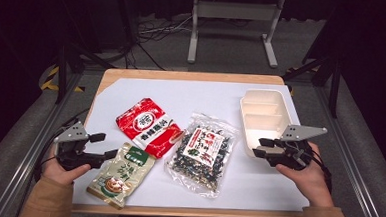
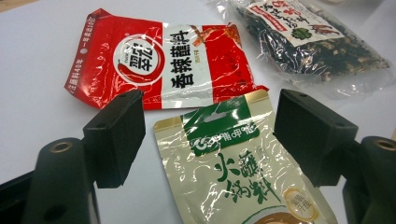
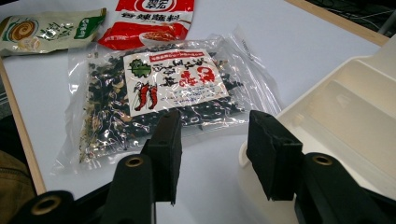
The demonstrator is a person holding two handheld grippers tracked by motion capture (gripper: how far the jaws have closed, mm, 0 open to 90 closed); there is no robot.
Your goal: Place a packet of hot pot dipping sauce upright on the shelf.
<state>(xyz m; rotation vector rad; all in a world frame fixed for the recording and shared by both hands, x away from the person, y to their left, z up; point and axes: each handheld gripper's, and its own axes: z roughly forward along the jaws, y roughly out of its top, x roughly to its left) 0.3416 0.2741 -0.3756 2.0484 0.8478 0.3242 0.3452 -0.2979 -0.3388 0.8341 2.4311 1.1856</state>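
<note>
Left gripper (image 1: pixel 103 146) sits near the desk's front-left corner, jaws spread wide with nothing in them, lined up on the top edge of the green-and-cream pouch (image 2: pixel 236 163), which lies flat by the front edge. Just behind it is the red sauce packet (image 2: pixel 161 65), maybe overlapping a bit, hard to say. Right gripper (image 1: pixel 260 147) hovers by the near left corner of the white lunch box (image 1: pixel 271 110) at the right edge, jaws partly open and empty. The clear bag of dried spices (image 3: pixel 159 102) is mid-desk.
</note>
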